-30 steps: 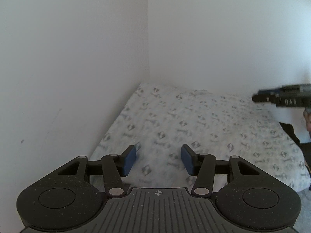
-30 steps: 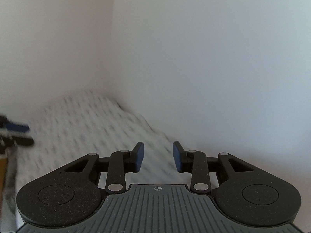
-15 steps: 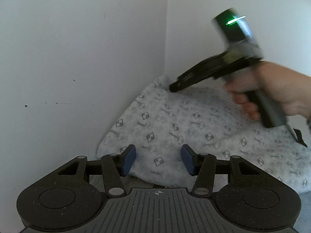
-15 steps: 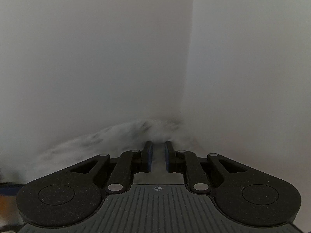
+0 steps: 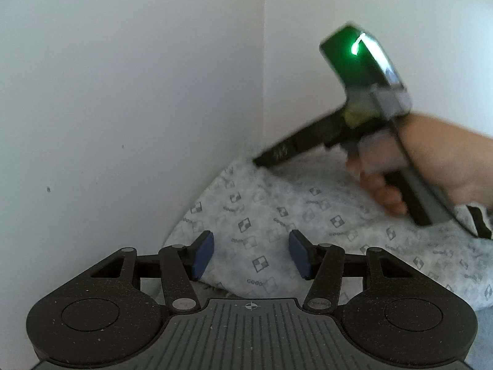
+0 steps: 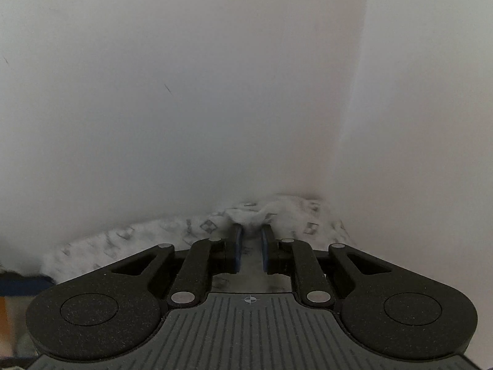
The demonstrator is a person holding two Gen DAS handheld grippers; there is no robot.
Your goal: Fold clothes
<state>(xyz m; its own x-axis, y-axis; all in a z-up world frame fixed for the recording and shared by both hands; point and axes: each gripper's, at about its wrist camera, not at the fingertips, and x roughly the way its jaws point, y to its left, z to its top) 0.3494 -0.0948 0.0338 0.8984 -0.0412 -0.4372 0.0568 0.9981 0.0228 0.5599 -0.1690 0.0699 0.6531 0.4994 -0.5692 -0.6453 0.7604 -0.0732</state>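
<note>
- Looking into a corner of white walls (image 5: 129, 92), we see a white printed garment (image 5: 277, 212) heaped against it.
- Our left gripper (image 5: 251, 254) hangs open just above the garment's near edge, its blue pads apart.
- Our right gripper (image 6: 251, 240), jaws just narrowed, pinches the garment's far corner.
- Small print on the fabric reads "GODO".

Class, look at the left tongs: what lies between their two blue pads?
In the left wrist view, the left tongs stand open, and only the near edge of the patterned white cloth lies between the pads; they do not press it.
</note>
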